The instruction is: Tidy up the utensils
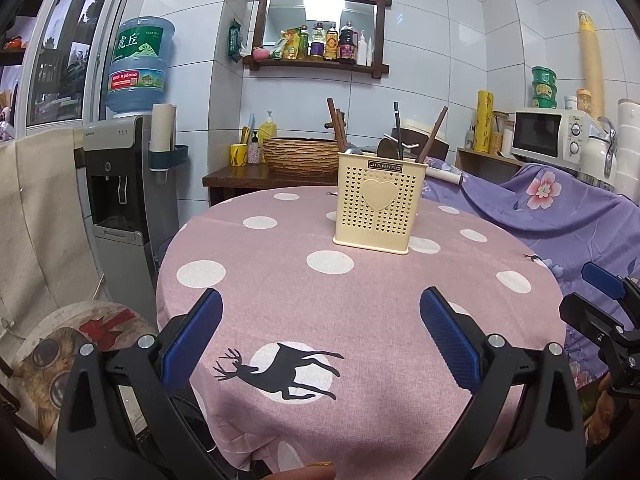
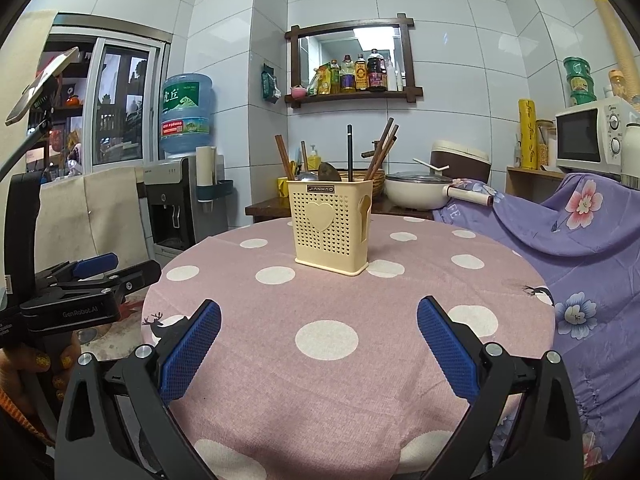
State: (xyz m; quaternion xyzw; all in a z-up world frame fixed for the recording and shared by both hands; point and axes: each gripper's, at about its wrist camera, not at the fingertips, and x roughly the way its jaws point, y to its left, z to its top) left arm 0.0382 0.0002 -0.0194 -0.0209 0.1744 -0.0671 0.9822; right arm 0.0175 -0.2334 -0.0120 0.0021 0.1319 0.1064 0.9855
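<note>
A round tabletop [image 1: 360, 312] covered in pink cloth with white polka dots fills both wrist views. At the far left stands a water dispenser [image 1: 120, 184] topped with a blue bottle. The left gripper [image 1: 320, 336] hovers level above the near left edge of the tabletop, its blue padded fingers [image 1: 196, 332] spread wide apart and holding nothing. In the right wrist view it shows from the side, at the left rim, gripped by a hand [image 2: 40, 368] with glittery yellow nails. Toward the far edge of the tabletop stands a cream perforated utensil holder [image 1: 380, 200] with a raised heart on its front, upright, containing brown chopsticks [image 2: 382, 150], a black stick and spoons. The right gripper [image 2: 318, 344] hovers level over the near edge, pointing at the holder, fingers equally wide apart and empty. On the right, a white microwave [image 2: 588, 140] stands above purple floral fabric [image 2: 580, 232].
</note>
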